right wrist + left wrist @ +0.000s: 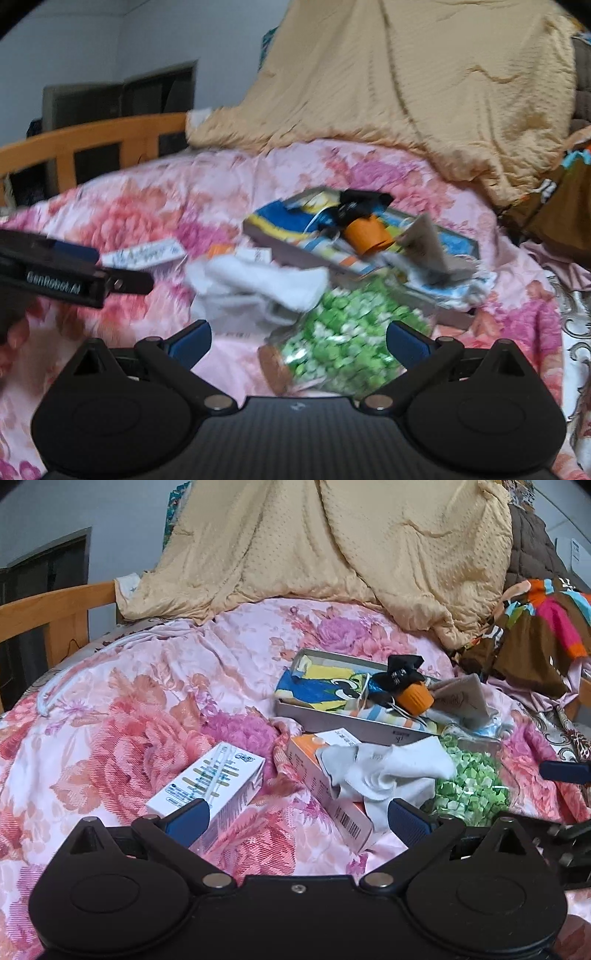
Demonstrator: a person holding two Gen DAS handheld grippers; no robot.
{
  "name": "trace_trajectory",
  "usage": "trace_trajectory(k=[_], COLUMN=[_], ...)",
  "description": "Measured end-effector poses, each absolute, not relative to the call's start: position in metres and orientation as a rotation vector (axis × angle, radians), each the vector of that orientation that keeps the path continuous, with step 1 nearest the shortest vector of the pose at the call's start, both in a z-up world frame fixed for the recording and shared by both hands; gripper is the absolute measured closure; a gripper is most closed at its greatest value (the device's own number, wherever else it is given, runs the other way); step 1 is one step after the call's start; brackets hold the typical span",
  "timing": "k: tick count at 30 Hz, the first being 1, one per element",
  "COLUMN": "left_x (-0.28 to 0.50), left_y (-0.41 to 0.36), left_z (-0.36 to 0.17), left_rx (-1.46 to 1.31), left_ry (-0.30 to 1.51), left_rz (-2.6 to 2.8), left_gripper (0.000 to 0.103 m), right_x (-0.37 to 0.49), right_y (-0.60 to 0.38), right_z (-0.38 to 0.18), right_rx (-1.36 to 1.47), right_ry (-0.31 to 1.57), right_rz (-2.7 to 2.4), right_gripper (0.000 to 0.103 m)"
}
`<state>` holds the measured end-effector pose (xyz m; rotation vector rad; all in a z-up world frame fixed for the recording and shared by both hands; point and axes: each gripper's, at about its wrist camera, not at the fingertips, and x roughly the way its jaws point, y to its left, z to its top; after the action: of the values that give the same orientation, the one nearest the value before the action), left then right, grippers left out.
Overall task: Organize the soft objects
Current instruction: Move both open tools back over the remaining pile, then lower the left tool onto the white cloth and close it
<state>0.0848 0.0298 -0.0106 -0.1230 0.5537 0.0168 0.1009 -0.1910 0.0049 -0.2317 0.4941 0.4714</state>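
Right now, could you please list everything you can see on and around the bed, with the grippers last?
floral bedspread: one, pink, covering the bed
quilt: one, yellow-tan, heaped at the far end
wooden bed frame: one, orange-brown, far left
tray: one, grey, shallow, mid-bed, holding colourful cloths
orange cap: one, on the tray's right part
black cloth: one, above the orange cap
white box: one, near left
orange box: one, partly under the white cloth
white cloth: one, crumpled, centre
jar of green pieces: one, clear, lying on its side
multicoloured garment: one, far right
left gripper: open, empty
right gripper: open, around the jar, not gripping
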Motion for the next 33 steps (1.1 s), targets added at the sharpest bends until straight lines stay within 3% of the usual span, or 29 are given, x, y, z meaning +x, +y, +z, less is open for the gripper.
trace_trajectory(k=[33], left_x=[0.090], left_y=[0.030], left_z=[-0.013], left_rx=[-0.080], left_ry=[0.571], left_rz=[0.014], left_gripper=[0.001], right_x=[0.092], right_y=[-0.156], right_z=[-0.018], right_rx=[-0.364], right_ry=[0.544], right_rz=[0.551], right_gripper=[0.000])
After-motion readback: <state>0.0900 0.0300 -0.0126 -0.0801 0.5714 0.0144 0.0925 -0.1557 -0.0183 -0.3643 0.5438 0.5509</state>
